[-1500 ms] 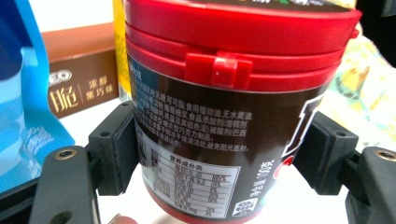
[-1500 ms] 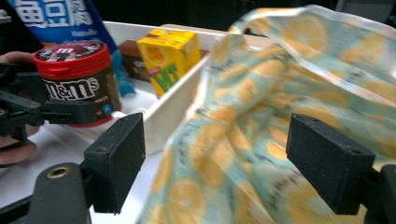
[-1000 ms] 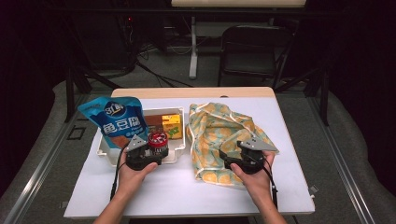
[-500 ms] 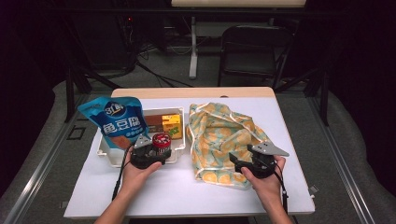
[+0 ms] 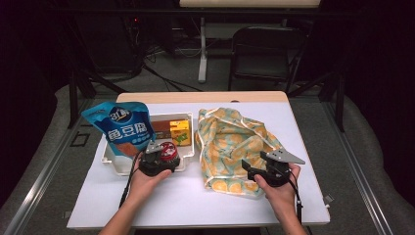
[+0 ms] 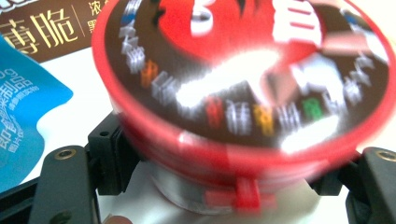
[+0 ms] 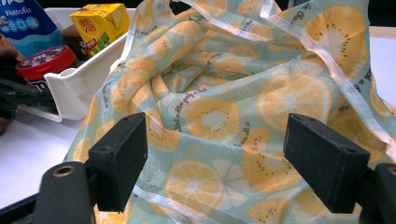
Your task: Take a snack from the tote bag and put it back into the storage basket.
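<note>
Two tools are working. The left tool (image 5: 164,155) is gripping a red-lidded tub (image 6: 243,93) at the white tray's (image 5: 117,167) near edge, lower left. The right tool (image 5: 255,169), jaws wide and empty, is now sitting lower right of the fruit-print bag (image 5: 230,142) than before, suggesting bagging is next. White desk (image 5: 195,200), dark room.

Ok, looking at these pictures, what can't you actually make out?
- Red-lidded tub in the left gripper: lid print blurred in the left gripper view; its lower body is hidden by the lid.
- Inside of the lemon-print bag: hidden by its own folds in the right gripper view and the high view.
- Blue snack pouch: small print too small in the high view.
- White tray floor: covered by the pouch and yellow carton.
</note>
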{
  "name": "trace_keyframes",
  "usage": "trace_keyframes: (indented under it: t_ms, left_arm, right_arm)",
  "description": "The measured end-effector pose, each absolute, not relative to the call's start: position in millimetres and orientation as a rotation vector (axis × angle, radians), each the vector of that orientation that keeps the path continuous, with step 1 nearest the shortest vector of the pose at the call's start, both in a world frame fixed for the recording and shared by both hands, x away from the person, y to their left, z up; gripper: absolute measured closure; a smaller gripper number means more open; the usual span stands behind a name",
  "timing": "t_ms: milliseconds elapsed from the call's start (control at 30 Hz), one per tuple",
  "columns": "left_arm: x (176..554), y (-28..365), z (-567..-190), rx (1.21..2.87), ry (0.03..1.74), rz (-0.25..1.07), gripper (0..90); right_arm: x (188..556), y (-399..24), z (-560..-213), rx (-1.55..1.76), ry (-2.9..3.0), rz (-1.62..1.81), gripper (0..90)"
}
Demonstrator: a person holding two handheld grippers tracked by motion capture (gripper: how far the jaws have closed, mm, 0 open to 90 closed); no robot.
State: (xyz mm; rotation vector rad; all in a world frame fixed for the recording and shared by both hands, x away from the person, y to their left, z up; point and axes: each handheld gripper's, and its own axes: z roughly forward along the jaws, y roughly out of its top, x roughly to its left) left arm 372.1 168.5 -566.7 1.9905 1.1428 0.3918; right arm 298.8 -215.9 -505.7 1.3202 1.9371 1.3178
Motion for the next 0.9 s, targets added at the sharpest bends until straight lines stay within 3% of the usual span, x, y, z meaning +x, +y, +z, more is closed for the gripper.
trace_keyframes:
  t_ms: [167,267,433,500,633,667,767,900]
  left_arm:
    - [370.0,171.3,-565.9,1.963,1.150,0.392,24.7]
    - [362.8,178.8,-558.5,1.895,1.148,0.369,15.9]
    - [335.8,201.3,-532.2,1.790,1.094,0.393,18.7]
    - [326.1,208.9,-527.6,1.740,1.080,0.396,31.7]
    - [315.3,210.9,-532.5,1.764,1.059,0.327,73.6]
    - [314.5,207.6,-534.5,1.788,1.044,0.307,80.1]
    - [316.5,196.0,-538.1,1.844,1.028,0.304,89.6]
    - [322.4,195.7,-540.2,1.850,1.086,0.326,90.0]
  right_arm:
    - [296.7,-216.8,-506.2,1.318,1.939,1.323,21.3]
    - [296.5,-217.0,-506.0,1.314,1.939,1.321,21.2]
    - [296.6,-218.3,-507.2,1.316,1.941,1.316,21.1]
    - [296.0,-218.5,-507.1,1.317,1.935,1.321,21.1]
    - [294.1,-219.2,-506.3,1.314,1.934,1.311,21.1]
    - [293.9,-219.2,-506.3,1.311,1.935,1.314,21.2]
    - [293.9,-219.9,-506.4,1.314,1.931,1.312,21.3]
    - [294.1,-220.7,-507.4,1.316,1.935,1.308,21.4]
